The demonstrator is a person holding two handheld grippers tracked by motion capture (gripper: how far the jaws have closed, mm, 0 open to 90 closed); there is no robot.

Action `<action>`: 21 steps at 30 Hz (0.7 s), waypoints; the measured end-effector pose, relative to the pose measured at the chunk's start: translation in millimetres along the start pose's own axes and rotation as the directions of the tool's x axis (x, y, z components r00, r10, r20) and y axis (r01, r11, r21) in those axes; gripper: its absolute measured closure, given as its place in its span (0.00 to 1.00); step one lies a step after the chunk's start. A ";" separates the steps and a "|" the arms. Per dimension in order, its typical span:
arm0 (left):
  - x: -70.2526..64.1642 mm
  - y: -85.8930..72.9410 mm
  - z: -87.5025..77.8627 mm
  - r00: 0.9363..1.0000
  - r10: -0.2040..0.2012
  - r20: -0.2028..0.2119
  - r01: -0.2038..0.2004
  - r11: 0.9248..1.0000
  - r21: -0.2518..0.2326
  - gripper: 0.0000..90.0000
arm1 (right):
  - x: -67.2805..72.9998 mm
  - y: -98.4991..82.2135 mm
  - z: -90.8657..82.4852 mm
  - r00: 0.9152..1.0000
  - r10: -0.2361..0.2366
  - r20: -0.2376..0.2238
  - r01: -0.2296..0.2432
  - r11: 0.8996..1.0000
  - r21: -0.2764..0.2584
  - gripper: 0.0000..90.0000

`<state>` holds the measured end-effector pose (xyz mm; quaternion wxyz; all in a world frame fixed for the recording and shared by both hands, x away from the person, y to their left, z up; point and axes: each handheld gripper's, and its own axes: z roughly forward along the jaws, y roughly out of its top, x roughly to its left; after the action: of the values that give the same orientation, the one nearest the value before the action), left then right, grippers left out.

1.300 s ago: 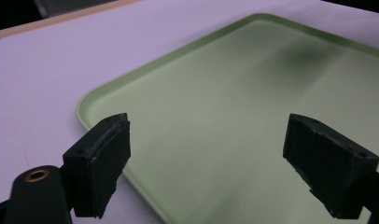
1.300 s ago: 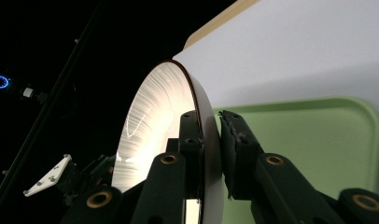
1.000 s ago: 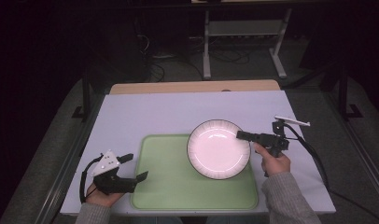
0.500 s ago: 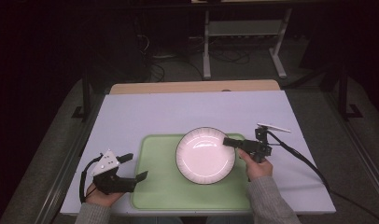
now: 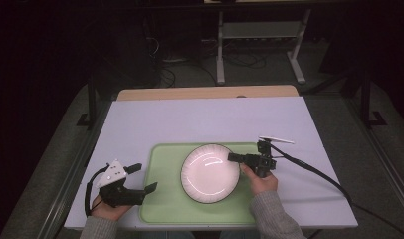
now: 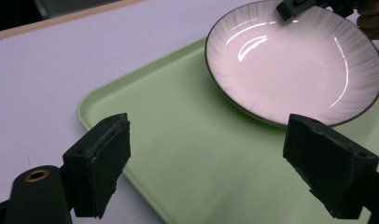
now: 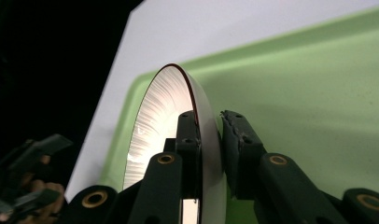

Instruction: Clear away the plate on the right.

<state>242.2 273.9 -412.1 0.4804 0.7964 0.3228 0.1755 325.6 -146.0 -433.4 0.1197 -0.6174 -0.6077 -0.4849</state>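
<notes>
pale green plastic tray (image 5: 165, 209), rounded corners, low raised lip, lies on a white table cover (image 5: 200, 119) toward the person's edge. round glazed ceramic plate (image 5: 210, 173), pinkish-white, dark thin rim, fine radial streaks near the edge, sits over the tray's right-centre.

right gripper (image 5: 236, 158): black jaws clamped on the plate's right rim, one jaw on the inner face, one on the underside; the right gripper view shows the rim edge-on between the pads (image 7: 236, 135). plate (image 7: 178, 121) lies directly ahead of this gripper, leftward toward the tray's middle, rim pinched at its near-right edge. whether the plate's underside touches the tray or hangs just clear, cannot tell; in the left gripper view (image 6: 295, 60) its near edge looks close to the tray surface (image 6: 178, 154), perhaps resting.

left gripper (image 5: 146, 178): jaws apart, nothing between them, at the tray's left edge, pointed right toward the plate. plate lies ahead and right of it, apart, with bare tray between. the right hand (image 5: 262, 181) is the one on the plate; the left hand (image 5: 108, 206) is near but off it.

judgement: next move turns on the right-rim grip. the plate is round, no long axis, so all its weight cantilevers left of the pinch. glaze looks slick and reflective; a thin-rim hold may slip or tilt if raised.
</notes>
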 end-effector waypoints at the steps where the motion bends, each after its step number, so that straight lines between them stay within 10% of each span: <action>1: 0.0 0.0 0.0 1.000 0.000 0.000 0.000 1.000 0.000 0.16 | -0.5 -0.4 1.4 1.000 0.002 0.001 -0.002 1.000 0.003 0.86; 21: -0.8 0.0 1.0 1.000 0.001 0.003 -0.001 1.000 0.001 0.16 | -6.3 -0.7 3.7 0.987 0.006 0.158 -0.020 0.996 0.084 0.80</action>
<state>242.2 272.7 -412.6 0.4803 0.7970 0.3218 0.1745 328.0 -147.1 -440.3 0.1008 -0.6521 -0.6315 -0.4072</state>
